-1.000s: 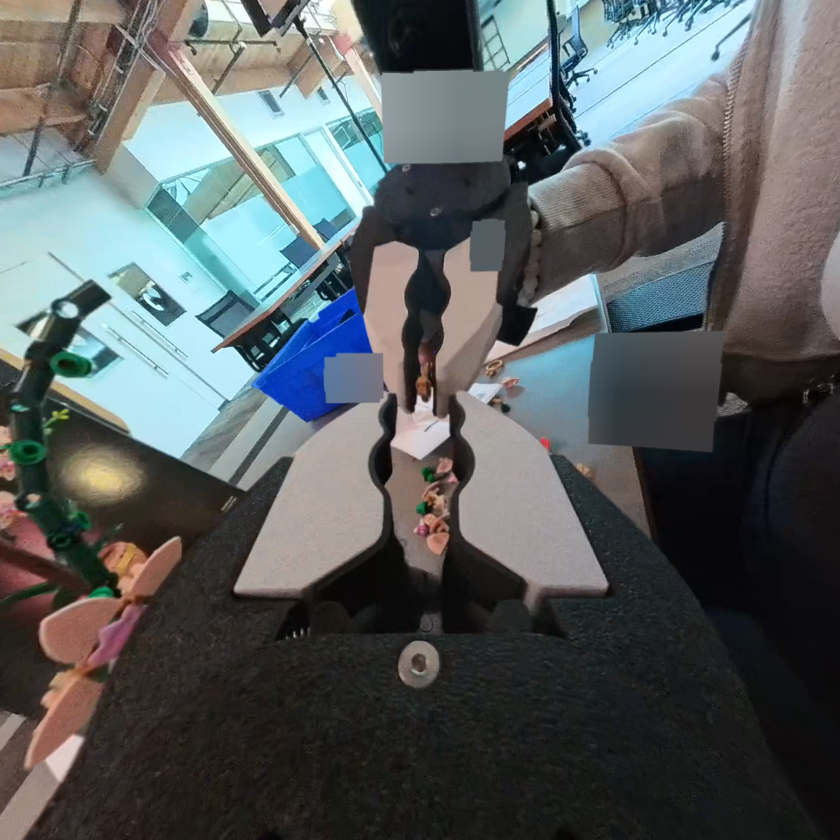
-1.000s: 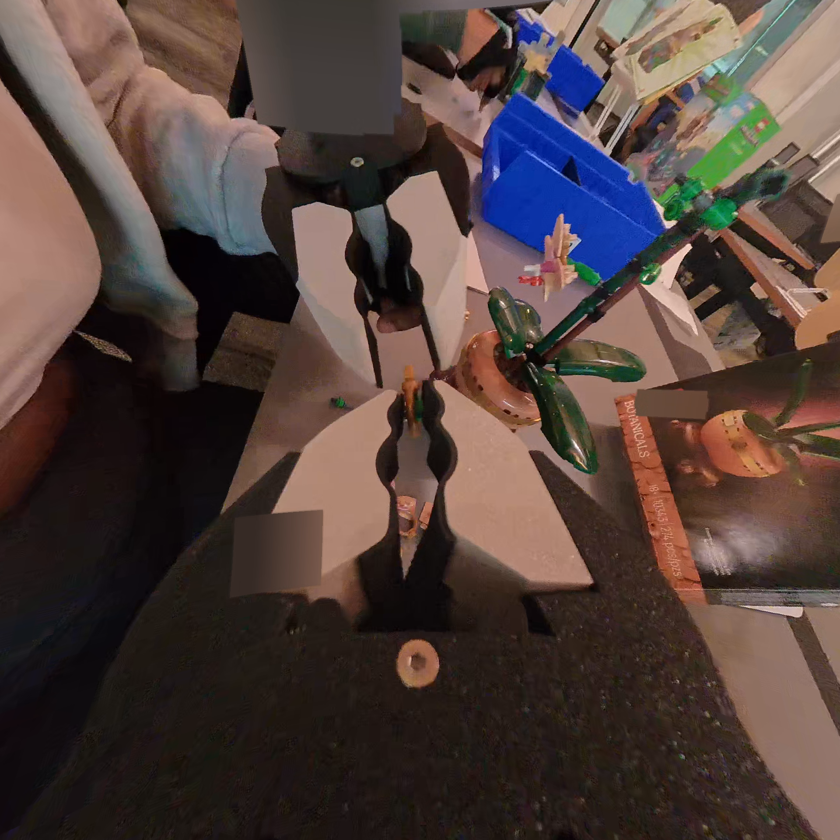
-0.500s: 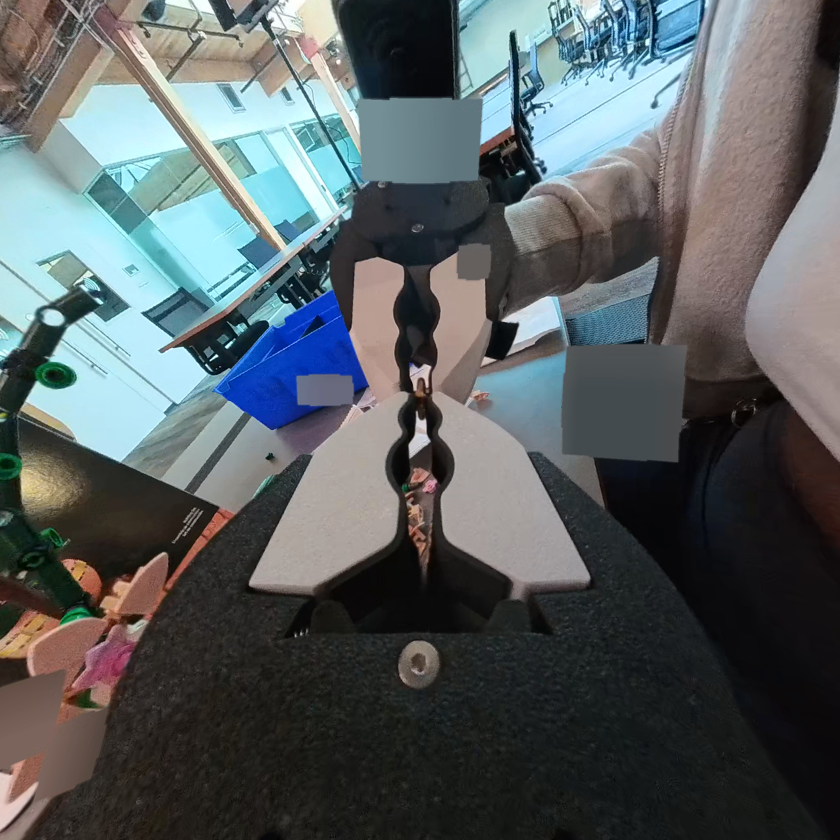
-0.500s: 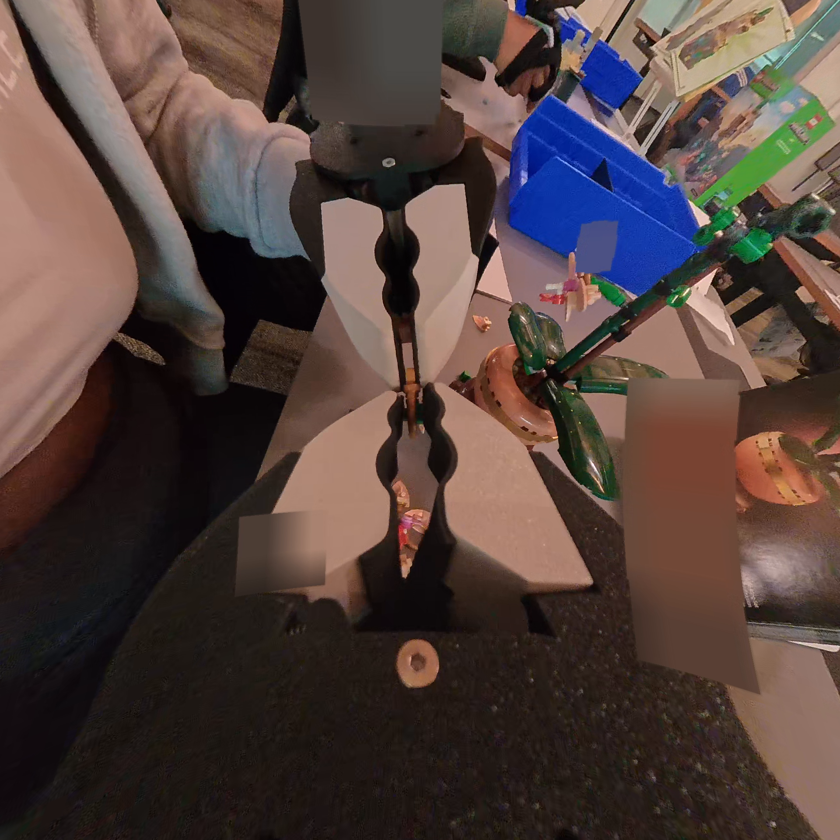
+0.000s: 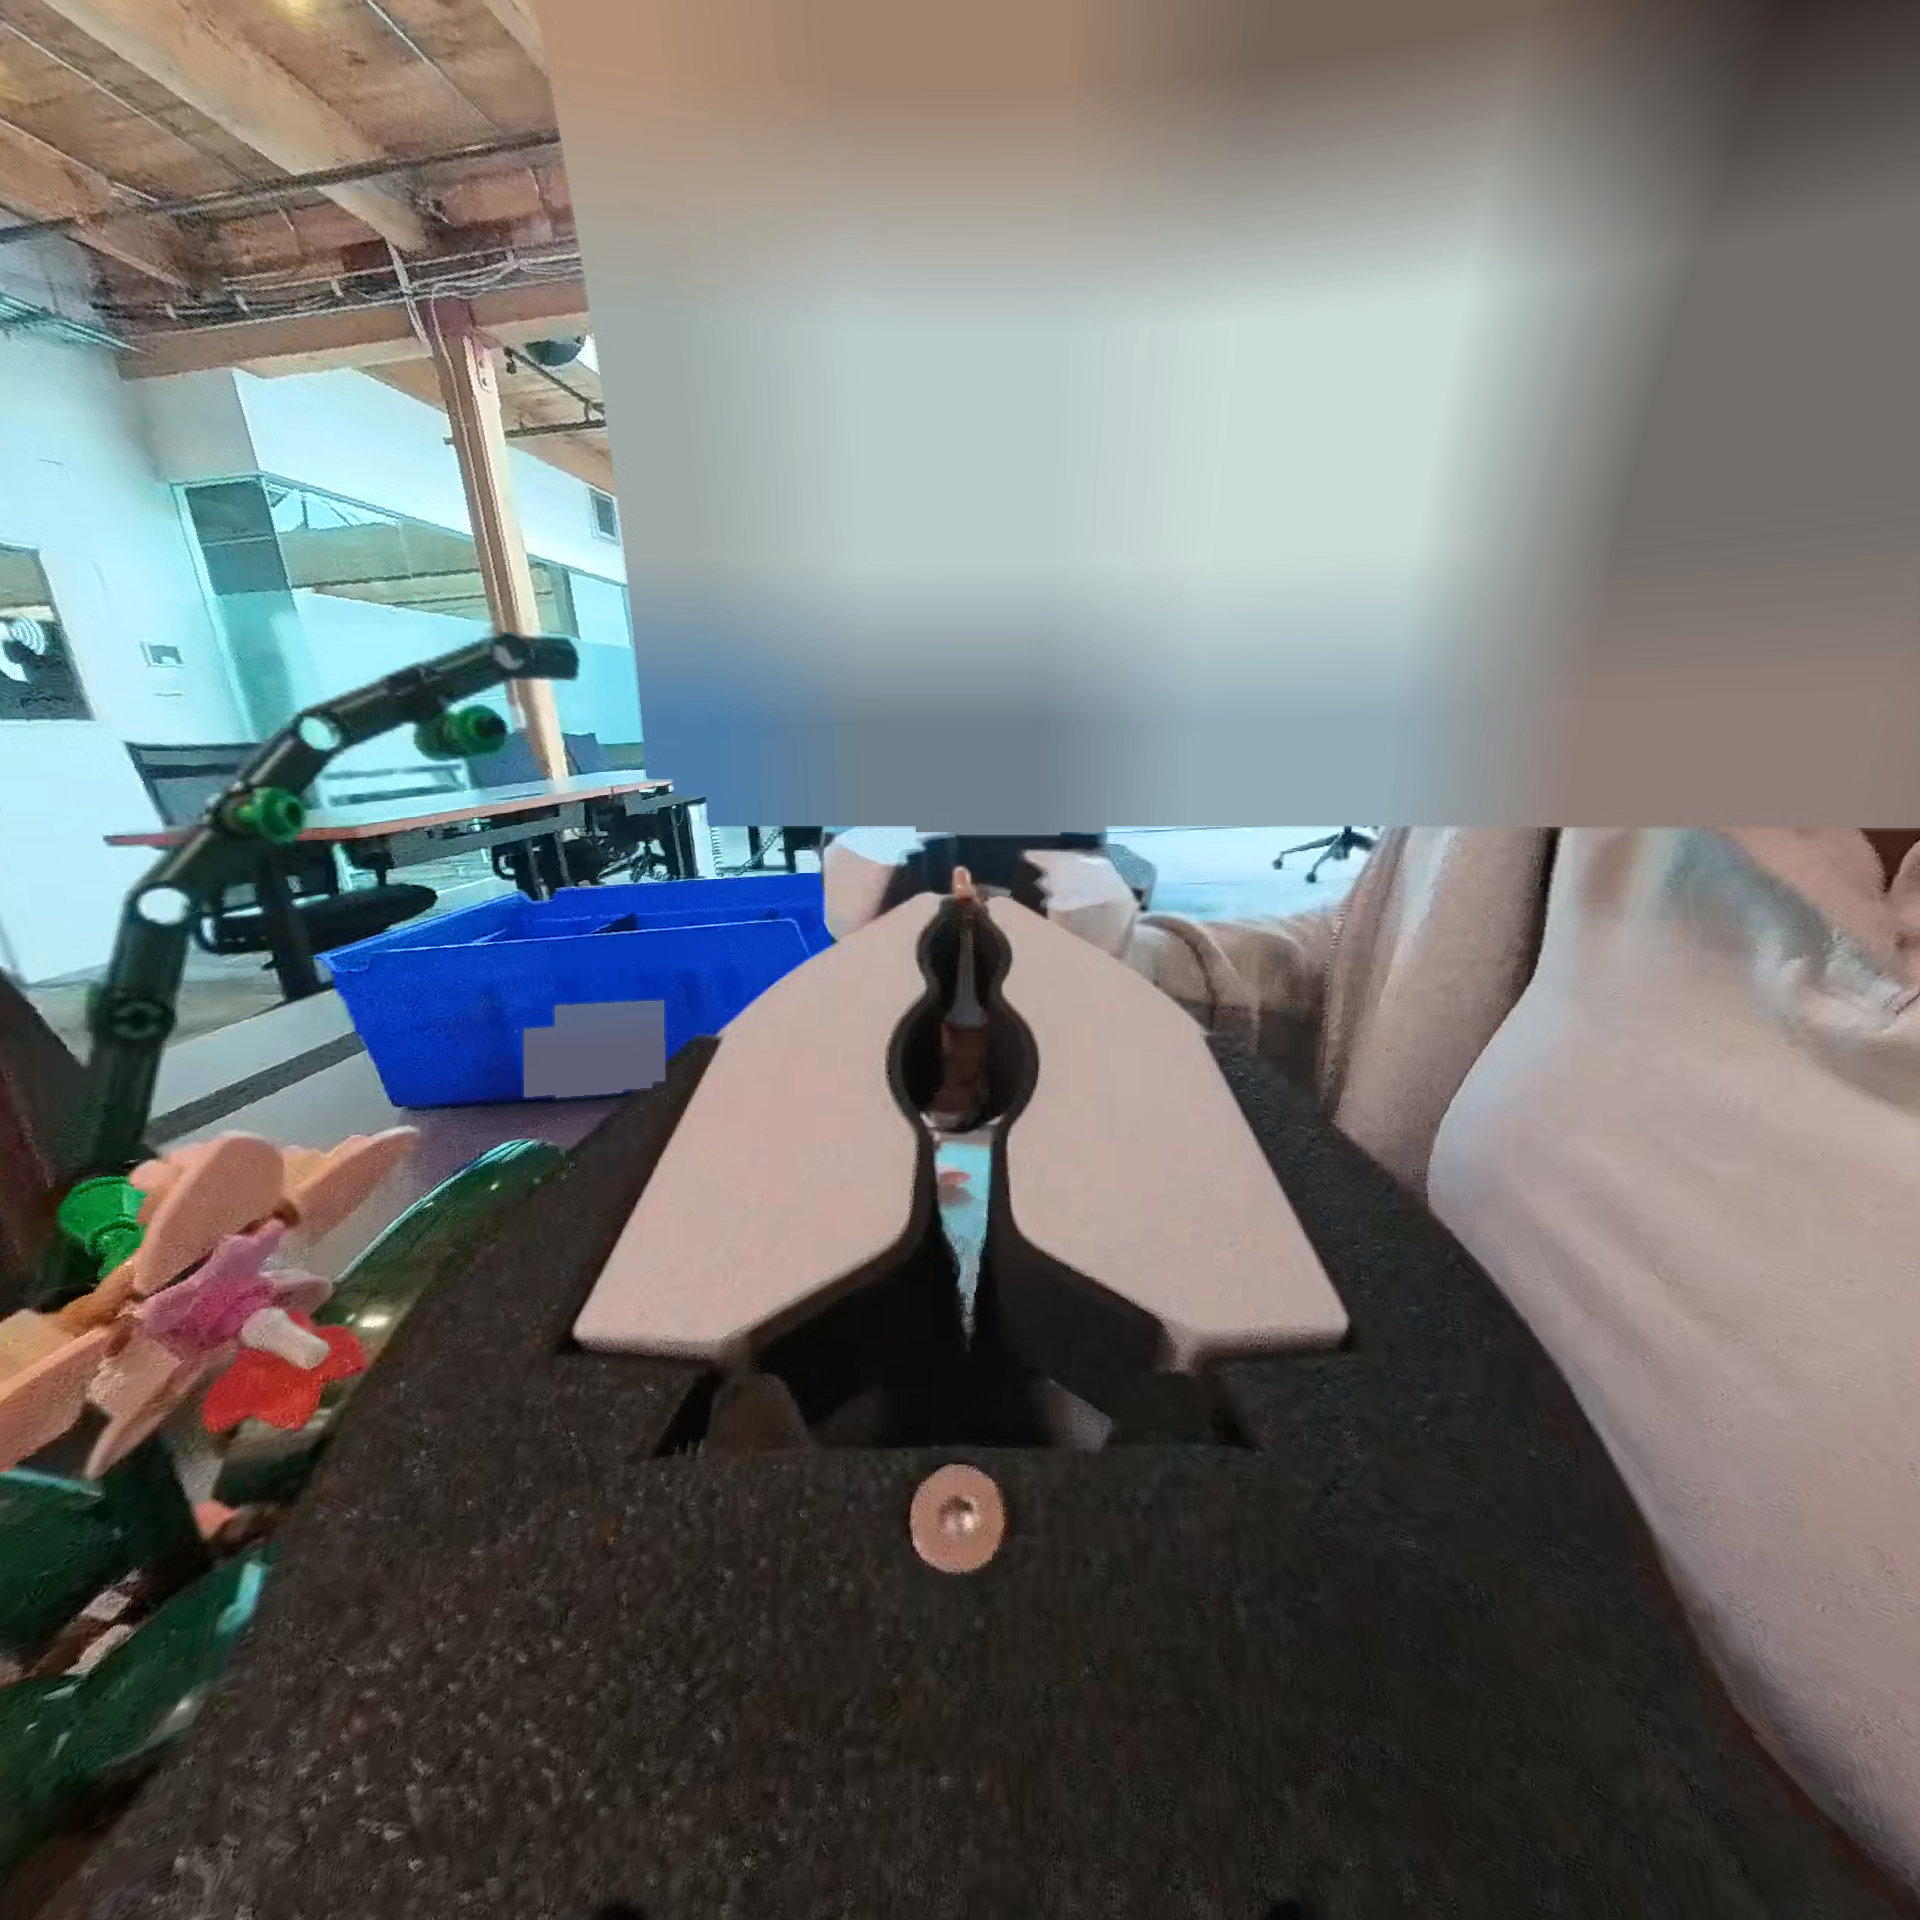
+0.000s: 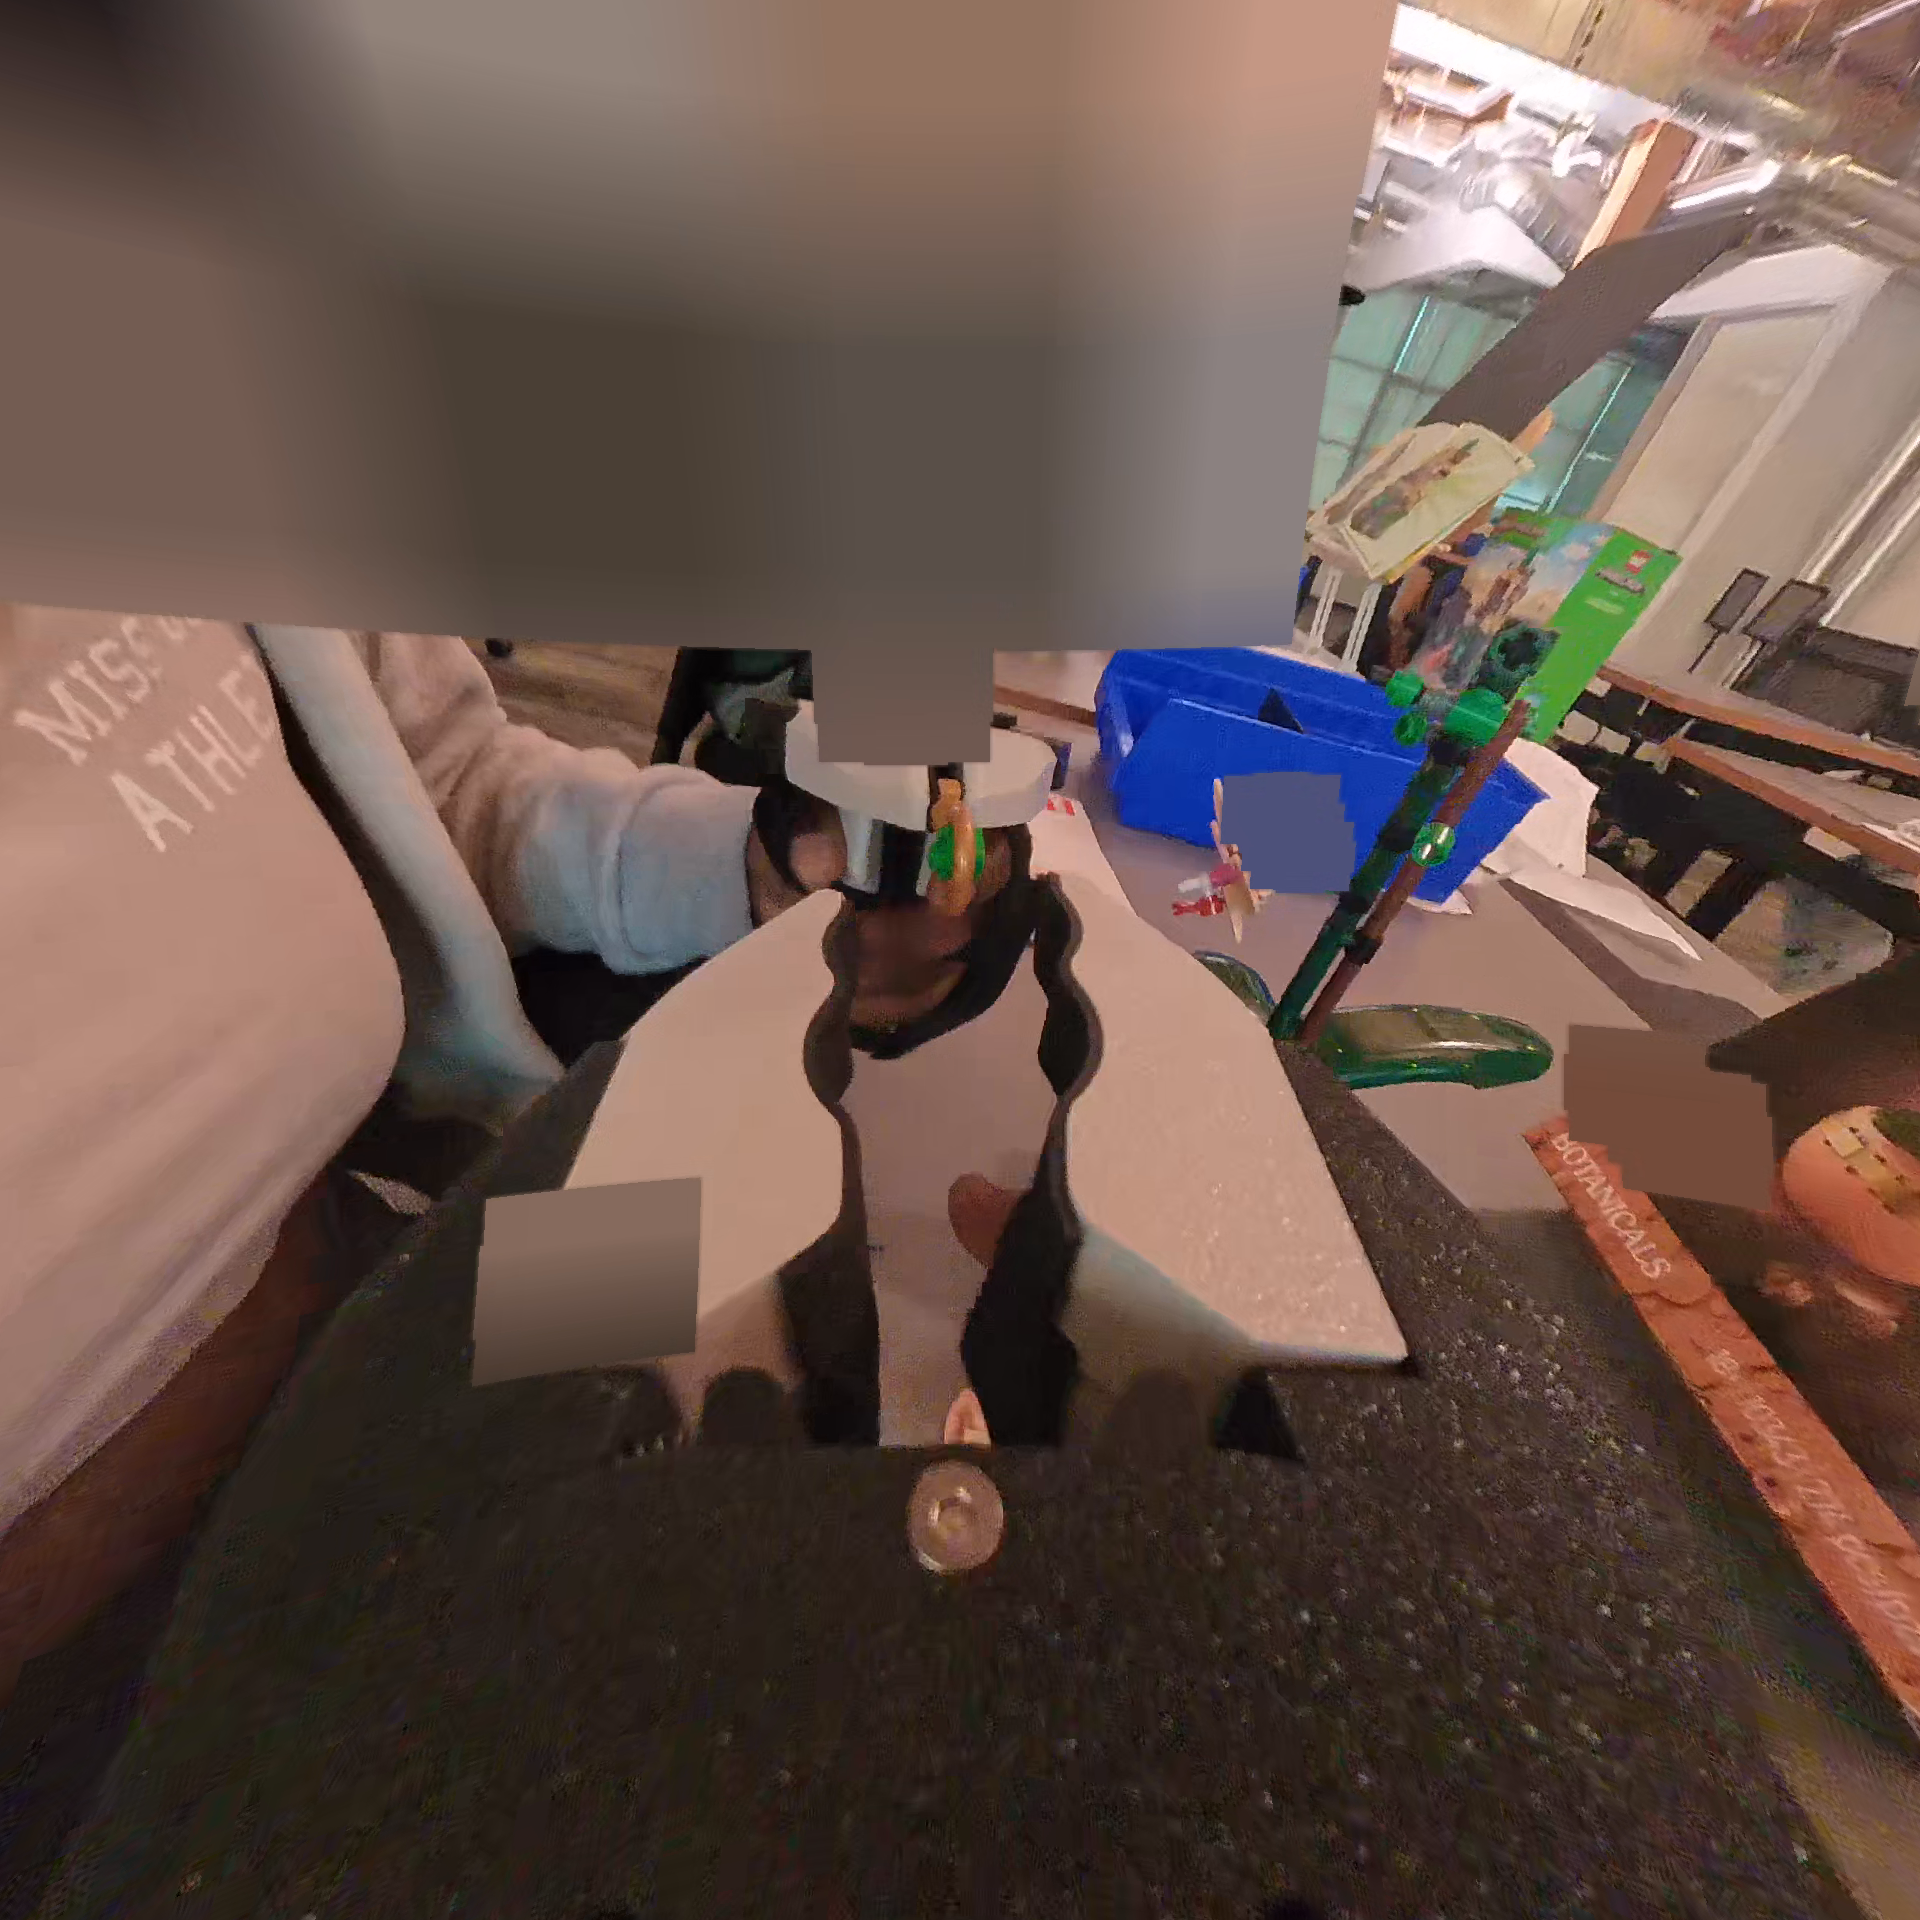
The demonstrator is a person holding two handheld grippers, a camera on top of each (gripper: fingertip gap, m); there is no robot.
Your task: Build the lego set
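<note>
My left gripper (image 5: 961,909) is shut on a thin brown Lego stem piece (image 5: 961,1049) that runs between its fingers; a tan tip (image 5: 961,881) sticks out past them. In the right wrist view the left gripper (image 6: 914,795) faces me and carries a tan and green piece (image 6: 954,847) at its tip. My right gripper (image 6: 940,899) is open and empty, its fingertips on either side just short of that piece. The Lego orchid stands beside them: dark stem (image 5: 156,935) (image 6: 1371,894), pink flower (image 5: 197,1278), green leaf (image 6: 1434,1044).
A blue bin (image 5: 582,987) (image 6: 1195,748) stands at the back of the grey table (image 6: 1621,956). A dark instruction booklet (image 6: 1766,1299) lies at the right. A small loose flower (image 6: 1226,883) lies near the bin. The person's torso and sleeve (image 6: 582,842) are close by. The grippers are tip to tip, or close to it.
The right gripper, shut on the tan and green piece and tip to tip with the left, has opened; the piece now stays with the left gripper. Both cameras have tilted toward level.
</note>
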